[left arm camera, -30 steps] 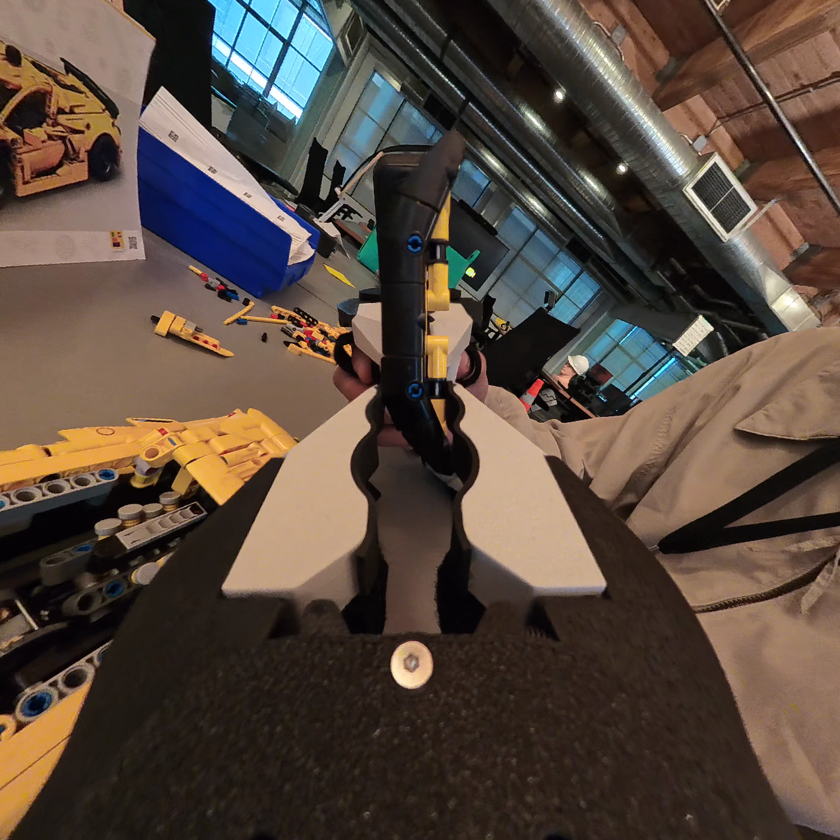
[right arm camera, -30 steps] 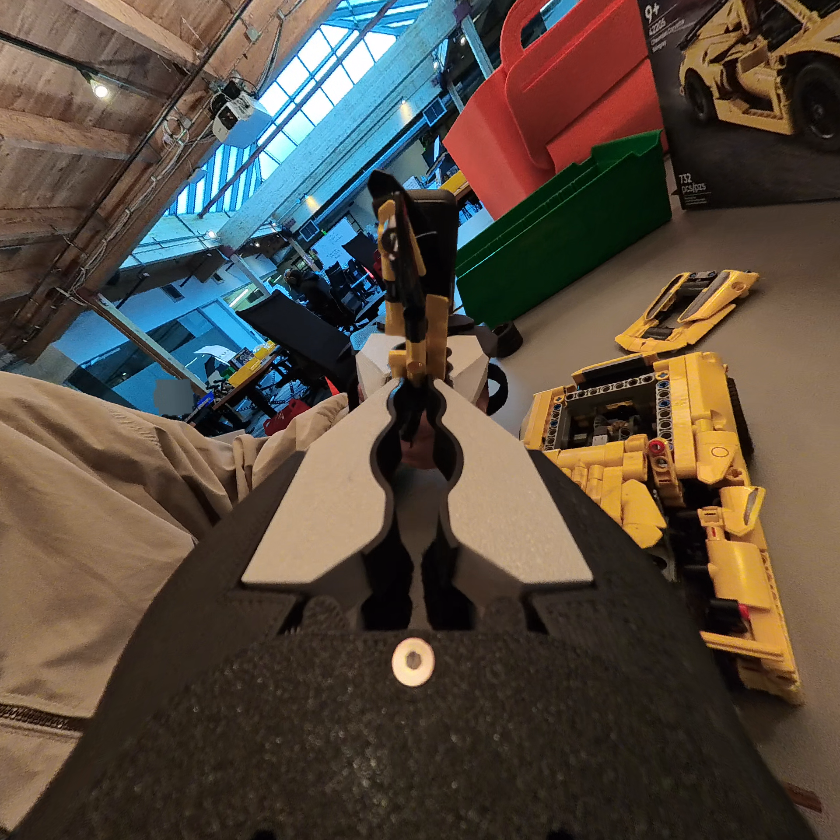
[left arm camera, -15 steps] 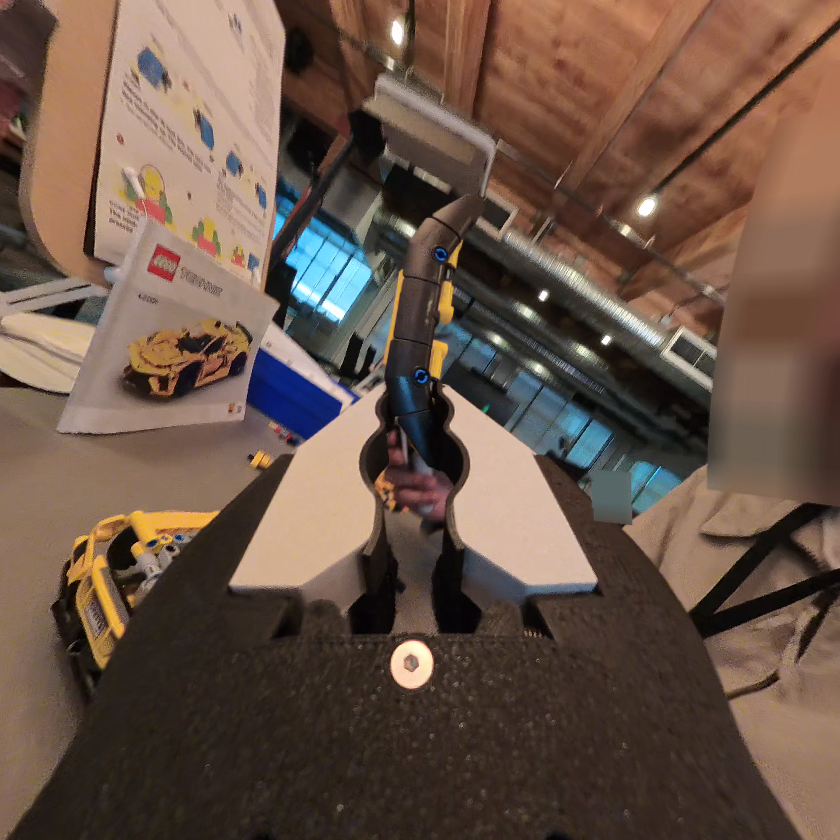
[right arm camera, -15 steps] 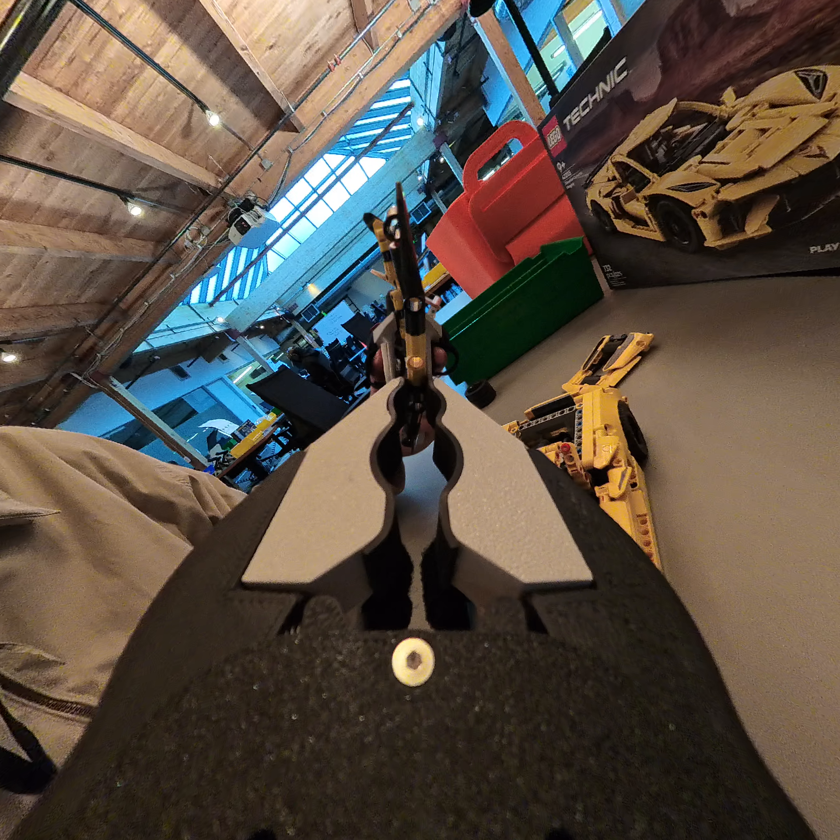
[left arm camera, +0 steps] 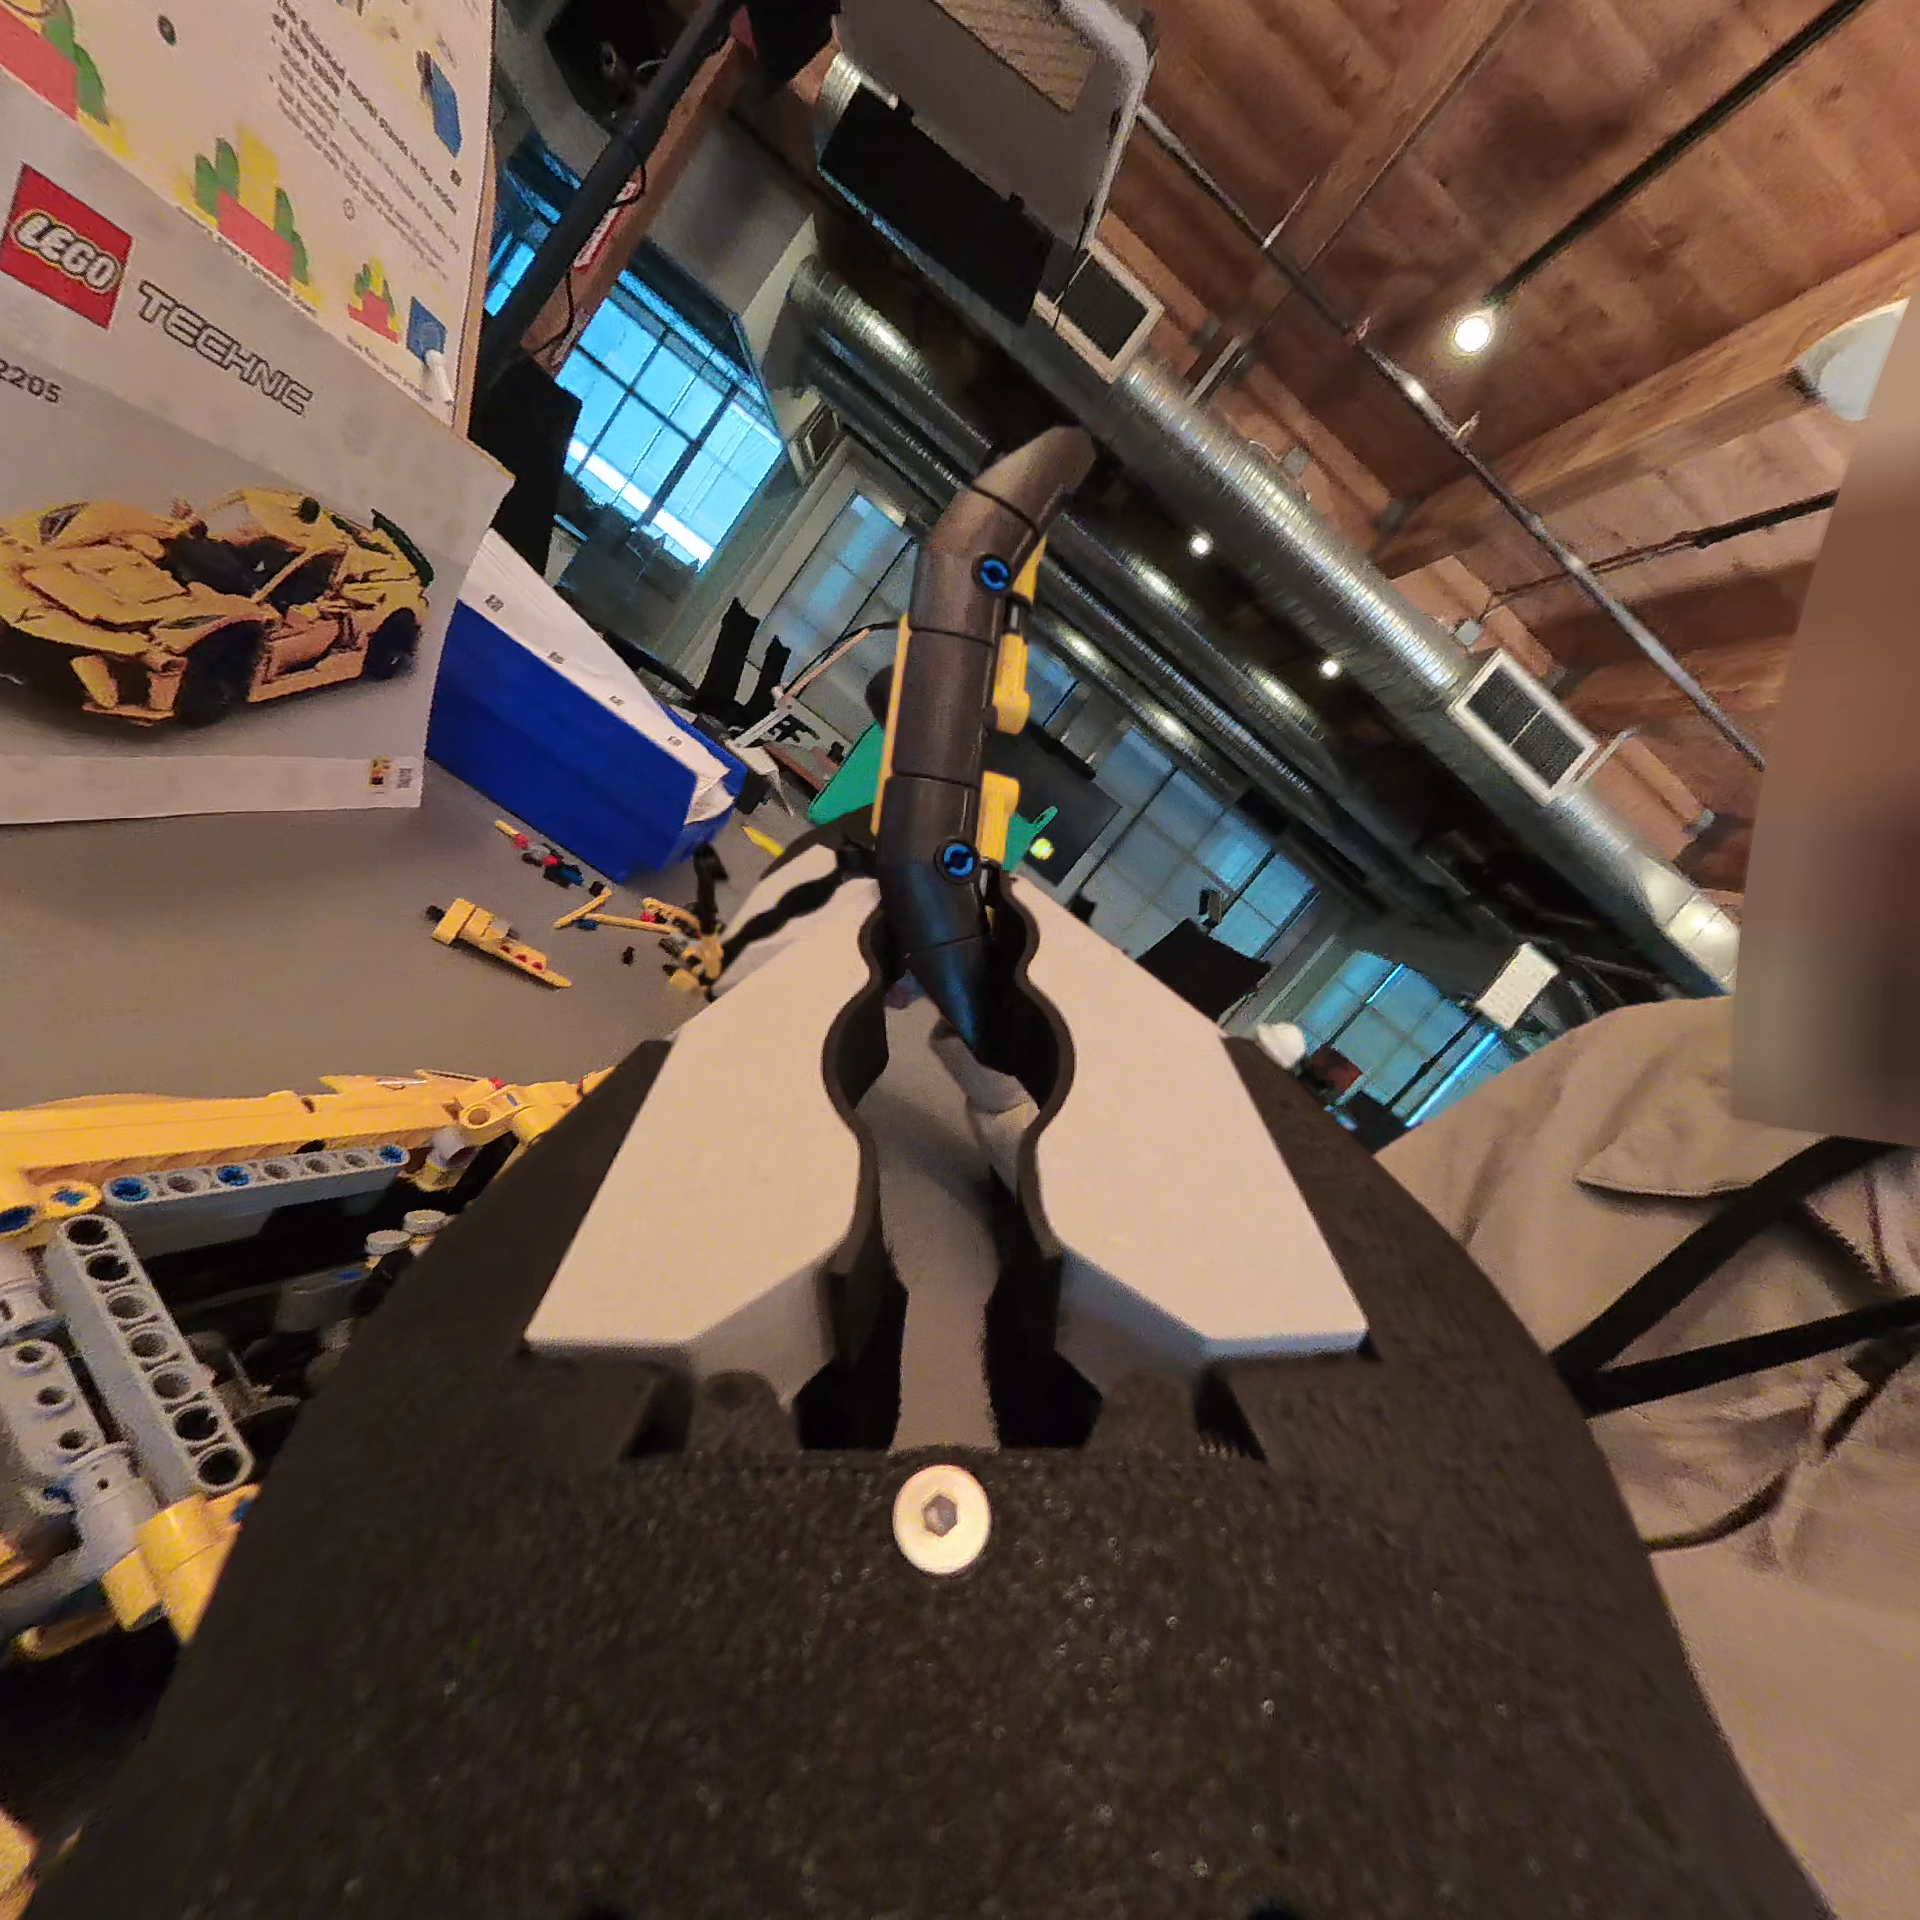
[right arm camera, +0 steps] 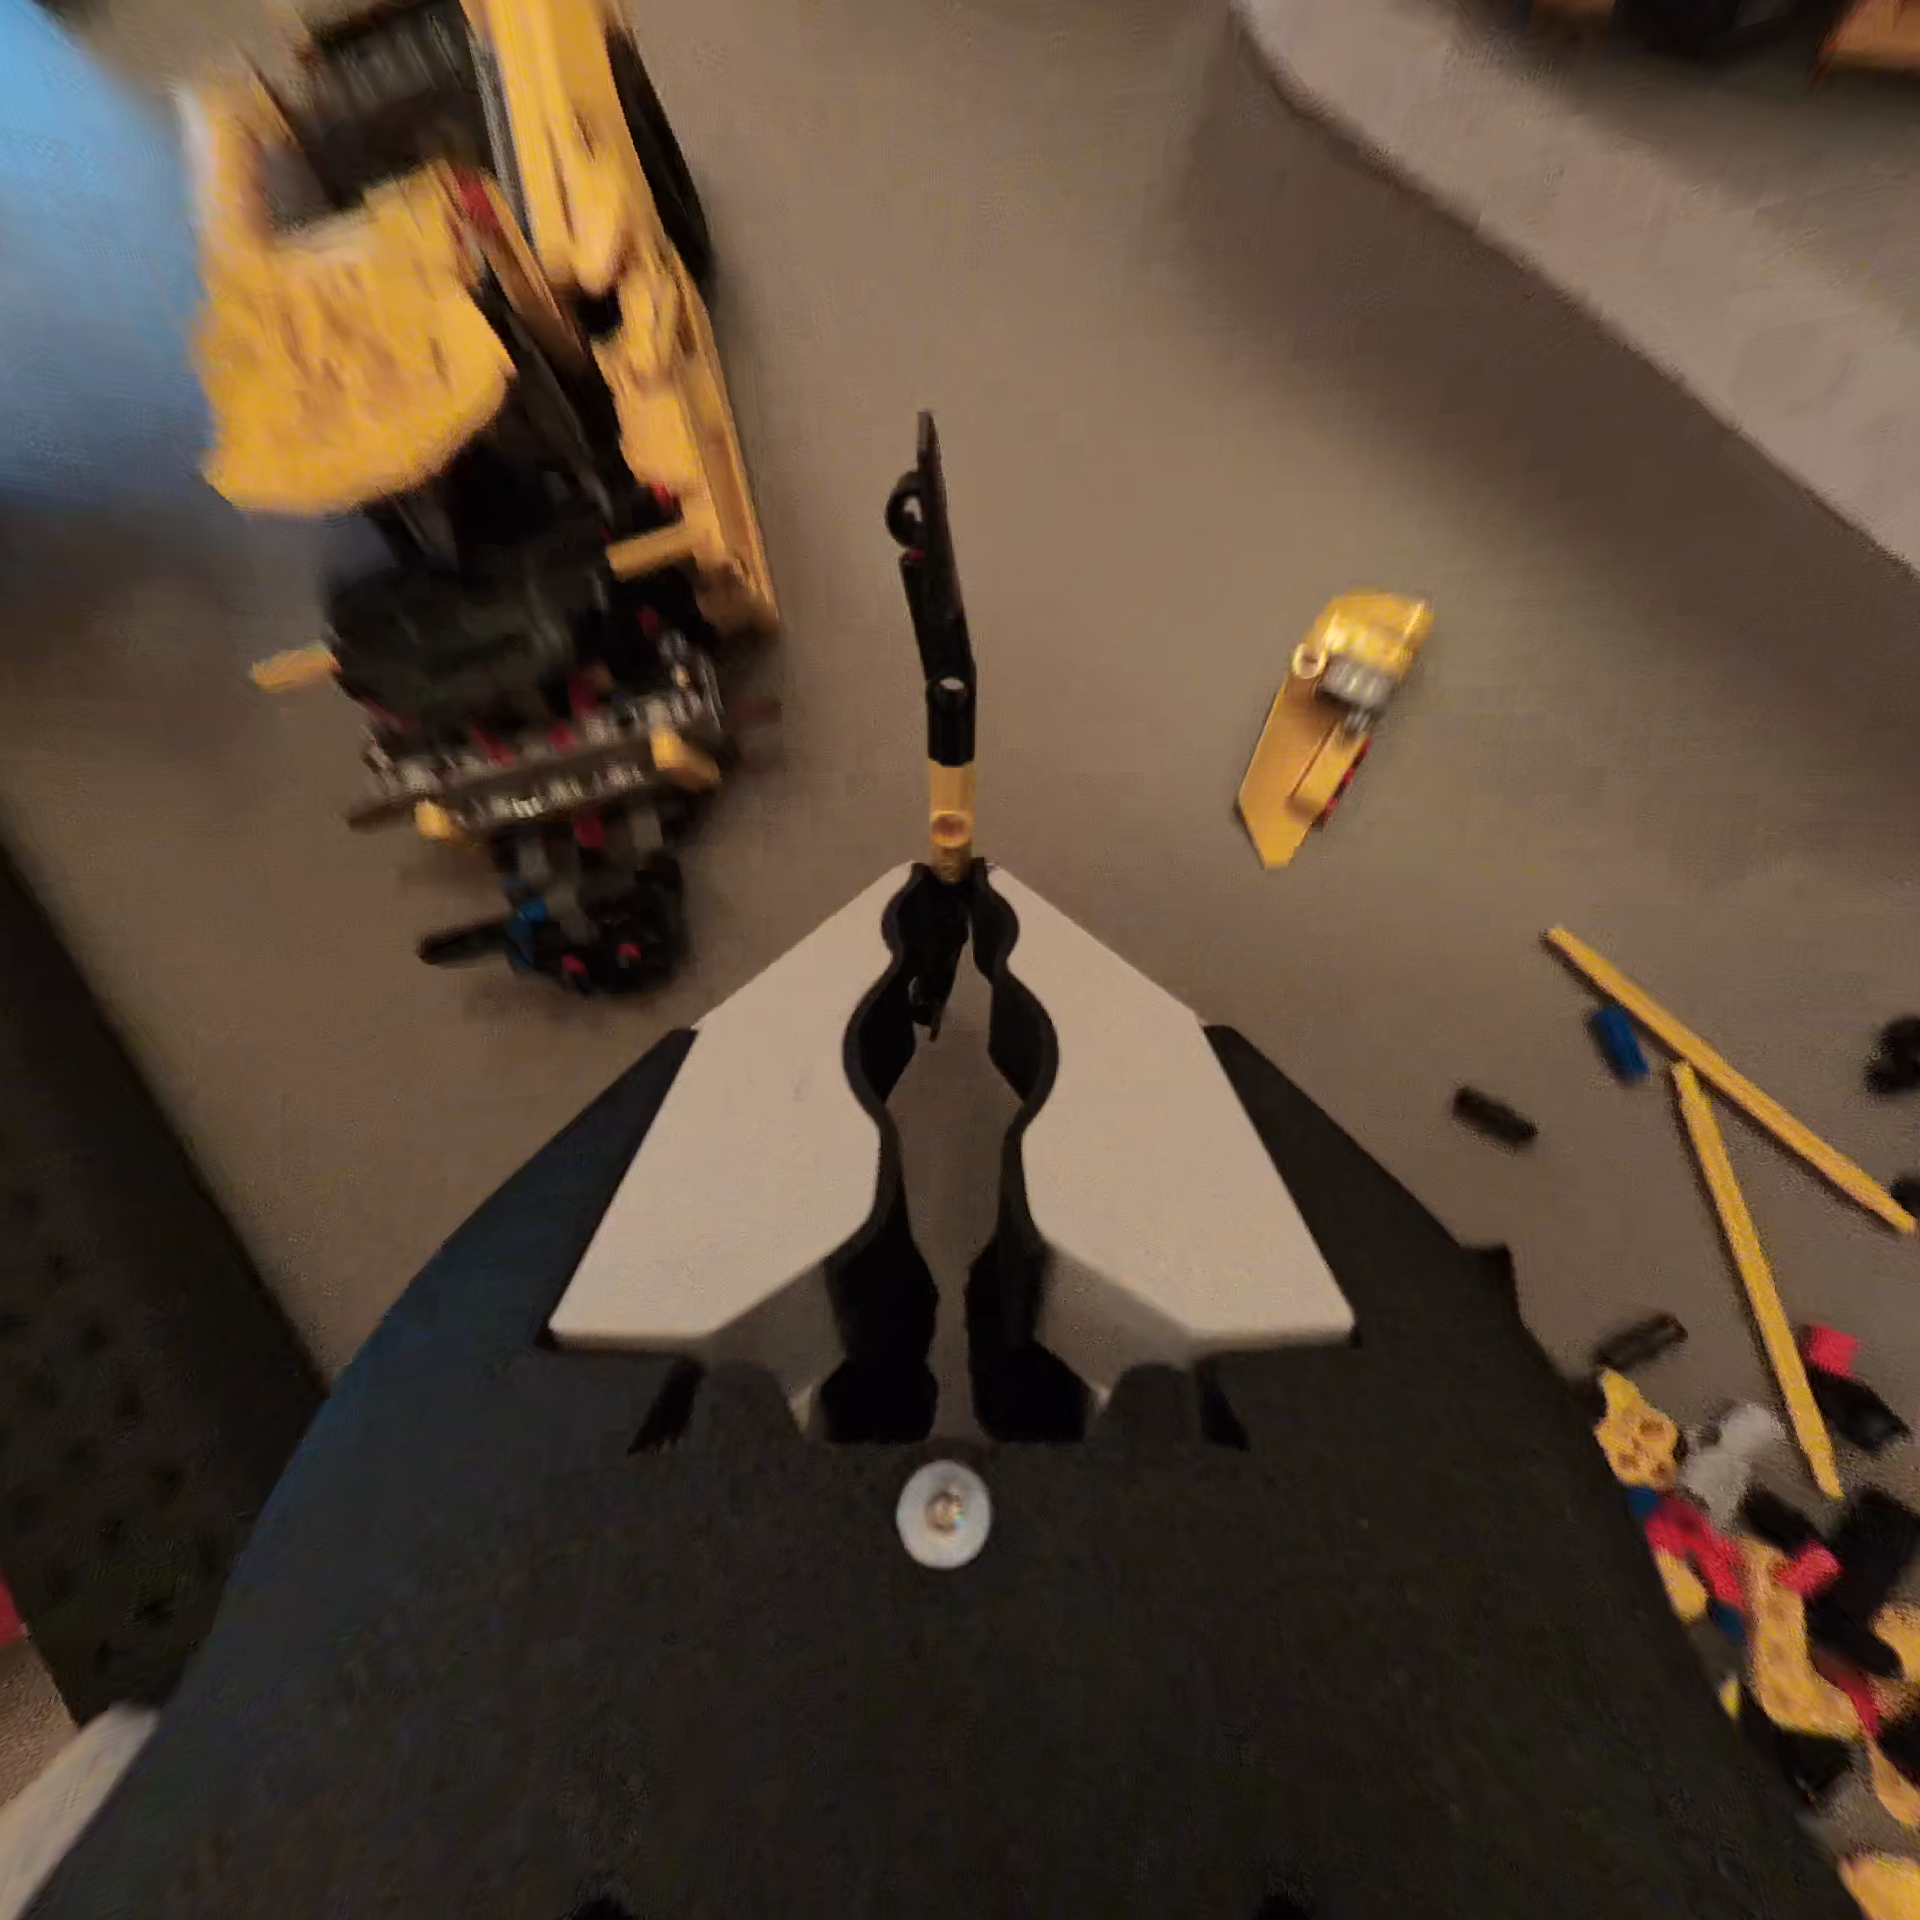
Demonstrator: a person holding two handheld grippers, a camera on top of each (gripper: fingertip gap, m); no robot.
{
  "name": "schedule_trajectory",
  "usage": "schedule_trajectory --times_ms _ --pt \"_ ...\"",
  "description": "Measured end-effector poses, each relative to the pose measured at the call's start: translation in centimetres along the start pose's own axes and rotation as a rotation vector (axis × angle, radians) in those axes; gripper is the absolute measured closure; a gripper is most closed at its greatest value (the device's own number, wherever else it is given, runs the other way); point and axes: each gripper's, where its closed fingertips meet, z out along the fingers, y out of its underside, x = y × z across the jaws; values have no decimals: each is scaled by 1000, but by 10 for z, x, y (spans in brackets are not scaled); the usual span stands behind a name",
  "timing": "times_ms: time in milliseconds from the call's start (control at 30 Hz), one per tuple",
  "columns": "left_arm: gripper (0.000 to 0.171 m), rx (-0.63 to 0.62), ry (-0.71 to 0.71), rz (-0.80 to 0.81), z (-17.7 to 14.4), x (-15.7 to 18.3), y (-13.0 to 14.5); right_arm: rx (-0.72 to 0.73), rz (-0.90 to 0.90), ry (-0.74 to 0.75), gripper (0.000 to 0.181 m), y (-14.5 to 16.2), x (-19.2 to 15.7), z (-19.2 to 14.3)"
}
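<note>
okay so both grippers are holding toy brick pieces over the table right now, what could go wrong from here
1. The right gripper pinches the thin black and yellow piece only at its lower end, so it could pivot or slip out.
2. That view is motion-blurred; a fast swing could knock the yellow car model close by.
3. The left gripper likewise grips the curved black panel only at its tip; it could twist loose.

A grey worktop [left arm camera: 208, 935] carries the scene. Above it runs a wooden plank ceiling [left arm camera: 1351, 208] with dark beams and small spotlights [left arm camera: 1471, 332]. Below the ceiling hangs a ribbed silver duct [left arm camera: 1247, 499], and beneath the duct stand tall gridded windows [left arm camera: 665, 457] letting in bluish daylight. Farther back, what seem to be dark chairs [left arm camera: 1205, 971] show dimly.
</note>
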Motion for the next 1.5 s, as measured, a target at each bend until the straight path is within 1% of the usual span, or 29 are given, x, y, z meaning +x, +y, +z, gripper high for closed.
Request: schedule_trajectory --times_ms 100,167,267,400,433,467,500,533,567,633,667,700,733,767,800,833,867,900,933,967,1067,1133,1200,1300,1367,1500 --pt "156 -29 -2 21 4 3 5 -214 -31 37 176 31 -3 10" --pt "156 -39 -2 24 7 3 8 -318 -33 48 176 47 -3 14" --pt "156 -51 -4 -7 9 -2 13 -369 -10 31 175 57 -5 21" --pt "156 -44 38 -108 12 -5 18 -317 -5 18 176 52 -4 24" --pt "156 -42 44 -126 14 -6 20 -292 -16 16 169 49 -4 24" --pt "156 -39 49 -142 15 -7 21 -237 -29 -10 158 40 -10 23" --pt "156 -38 49 -154 16 -8 22 -147 -39 -46 153 24 -18 20" --pt "156 -40 45 -155 18 -9 24 -34 -46 -89 151 1 -28 15" --pt "156 -45 36 -149 20 -10 26 112 -56 -161 148 -29 -45 7" --pt "156 -67 14 -127 26 -12 33 494 -70 -306 141 -96 -83 -19" --pt "156 -79 7 -119 30 -12 37 665 -40 -386 143 -120 -100 -31" --pt "156 -87 13 -118 35 -10 40 806 5 -460 141 -138 -112 -39" --pt "156 -88 34 -126 39 -7 43 886 66 -533 140 -147 -120 -41" --pt "156 -78 62 -146 43 -3 44 904 122 -613 143 -150 -129 -37" --pt "156 -55 99 -175 45 1 43 894 124 -687 147 -150 -140 -33" --pt "156 -38 136 -207 47 6 42 884 123 -719 156 -149 -145 -30" --pt "156 -28 170 -235 48 10 41 893 125 -726 161 -150 -147 -30" --pt "156 -25 187 -253 49 12 41 941 134 -741 161 -153 -146 -36" --pt "156 -28 187 -258 49 12 42 981 155 -747 161 -156 -143 -42" --pt "156 -36 183 -257 49 11 44 991 165 -756 162 -156 -141 -45" --pt "156 -50 183 -261 51 11 47 995 143 -750 174 -155 -141 -47" --pt "156 -60 179 -259 52 10 49 993 126 -740 176 -154 -142 -47" --pt "156 -59 183 -264 52 10 48 958 121 -736 174 -153 -144 -41" --pt "156 -58 180 -266 51 10 48 955 121 -743 172 -153 -145 -40" --pt "156 -64 179 -264 51 10 49 954 118 -750 178 -152 -147 -41" --pt "156 -78 169 -250 52 11 51 950 99 -732 178 -151 -147 -42"
